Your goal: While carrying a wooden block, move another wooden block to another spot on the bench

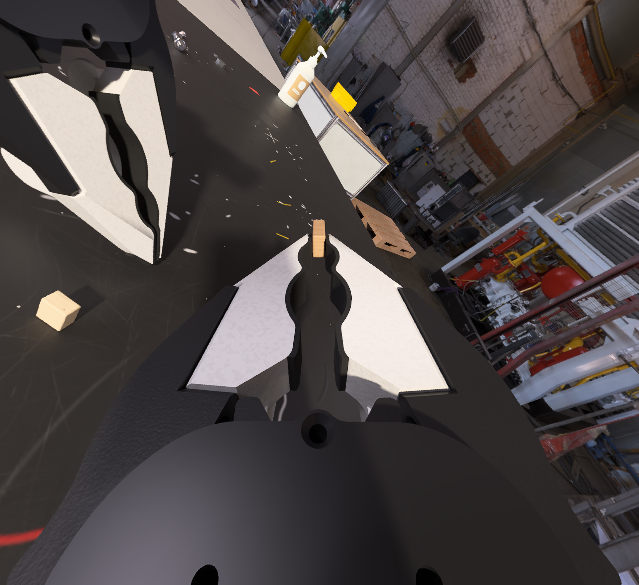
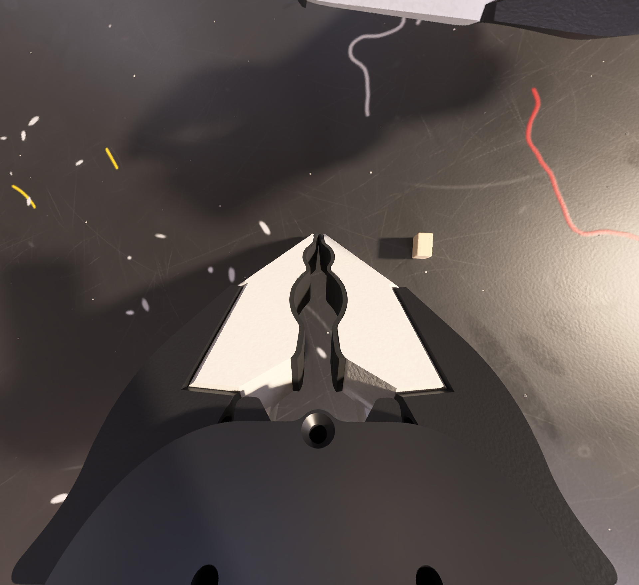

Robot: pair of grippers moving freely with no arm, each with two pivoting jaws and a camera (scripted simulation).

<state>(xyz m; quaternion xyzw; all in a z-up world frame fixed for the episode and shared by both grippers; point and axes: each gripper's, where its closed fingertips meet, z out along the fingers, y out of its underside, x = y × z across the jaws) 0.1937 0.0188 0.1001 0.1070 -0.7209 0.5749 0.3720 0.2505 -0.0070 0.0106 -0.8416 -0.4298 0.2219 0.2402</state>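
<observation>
Block point(image 1: 318, 238), tan wood, clamped at tips of our left tool point(image 1: 318, 239), held above dark counter point(image 1: 224, 139). Our right tool point(image 2: 317, 237) pressed together on nothing, tips over counter. We see second block point(image 2: 423, 245), paler, lying free on counter just right of right tool tips. Red string point(image 2: 546, 167) well right of it. Pump bottle point(image 1: 300, 80) at counter's far edge.

A dark, scratched worktop point(image 1: 224, 160) runs toward a whitewashed brick wall point(image 1: 501, 60) in a cluttered workshop hall. Beyond its edge stand a white cabinet point(image 1: 349, 156), a wooden pallet point(image 1: 383, 233) and red machinery point(image 1: 518, 277).
</observation>
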